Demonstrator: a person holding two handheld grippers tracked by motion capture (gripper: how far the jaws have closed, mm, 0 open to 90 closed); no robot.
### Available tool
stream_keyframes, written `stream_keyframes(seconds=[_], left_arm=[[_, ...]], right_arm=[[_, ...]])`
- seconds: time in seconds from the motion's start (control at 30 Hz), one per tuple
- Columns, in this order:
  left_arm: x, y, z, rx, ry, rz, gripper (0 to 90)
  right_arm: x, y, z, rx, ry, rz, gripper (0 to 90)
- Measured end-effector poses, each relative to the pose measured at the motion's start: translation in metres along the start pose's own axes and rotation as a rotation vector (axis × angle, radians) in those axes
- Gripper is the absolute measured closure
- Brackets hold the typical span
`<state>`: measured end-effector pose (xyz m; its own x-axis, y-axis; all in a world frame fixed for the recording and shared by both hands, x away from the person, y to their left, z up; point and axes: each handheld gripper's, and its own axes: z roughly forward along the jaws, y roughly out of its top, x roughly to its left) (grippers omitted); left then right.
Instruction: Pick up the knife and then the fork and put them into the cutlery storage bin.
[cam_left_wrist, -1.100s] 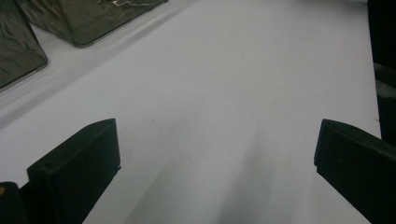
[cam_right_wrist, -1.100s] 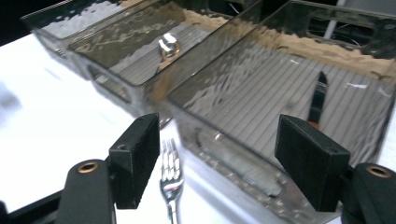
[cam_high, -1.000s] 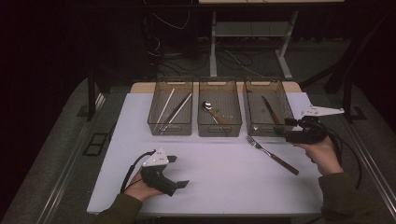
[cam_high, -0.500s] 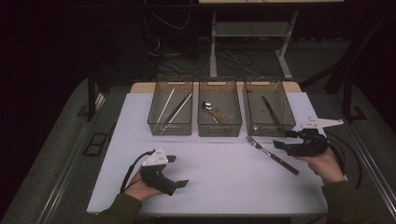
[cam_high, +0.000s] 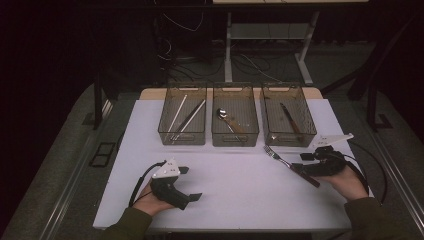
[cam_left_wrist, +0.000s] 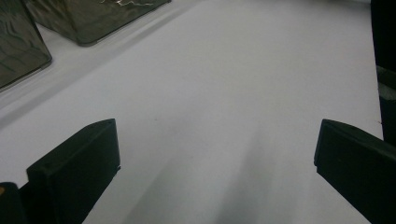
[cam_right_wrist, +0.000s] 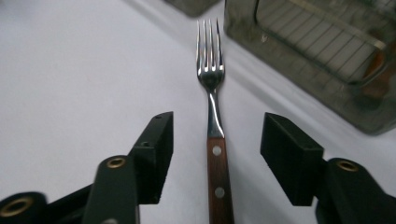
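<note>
I have the right gripper (cam_high: 305, 162) low over the white worktop (cam_high: 235, 185), near its right edge, and its jaws straddle the fork (cam_high: 291, 166). In the right gripper view the fork (cam_right_wrist: 214, 135) lies flat on the worktop (cam_right_wrist: 79, 79) between the 2 black jaws, with a gap on either side of its wooden, riveted handle; the pads are not touching it. The jaws have just been closing in around that handle, yet they remain released, with nothing gripped. The fork's tines point away from the gripper, toward the bins, and its steel neck and head lie clear ahead of the jaw tips.

From the high view, the fork sits at an angle on the worktop just in front of the right bin (cam_high: 288, 117), tines toward that bin's near left corner, handle running back under my right gripper. 3 clear bins stand in a row across the far part of the worktop: the left bin (cam_high: 183, 116) holds pale chopsticks, the middle bin (cam_high: 235, 117) holds a spoon (cam_high: 223, 116), and the right bin holds a dark-handled knife (cam_high: 290, 117).

The left gripper (cam_high: 189, 184) rests in my left hand near the front left part of the worktop, well apart from the fork. In the left gripper view its jaws stand wide, released, with bare white worktop (cam_left_wrist: 224, 84) between them and the corners of 2 bins at the top left.
</note>
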<state>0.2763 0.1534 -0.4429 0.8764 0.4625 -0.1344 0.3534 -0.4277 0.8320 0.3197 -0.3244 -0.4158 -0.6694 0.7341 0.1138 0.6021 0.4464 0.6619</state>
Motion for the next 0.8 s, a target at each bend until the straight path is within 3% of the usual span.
stream_keyframes(seconds=[0.4,0.8], left_arm=[[0.0,0.0,0.001,-0.002,0.0,0.001,0.0],[-0.001,0.0,0.001,0.0,-0.002,0.001,0.0]], right_arm=[[-0.002,-0.001,0.018,0.132,0.016,-0.041,68.1],[-0.001,0.009,0.029,0.264,-0.007,-0.098,75.8]])
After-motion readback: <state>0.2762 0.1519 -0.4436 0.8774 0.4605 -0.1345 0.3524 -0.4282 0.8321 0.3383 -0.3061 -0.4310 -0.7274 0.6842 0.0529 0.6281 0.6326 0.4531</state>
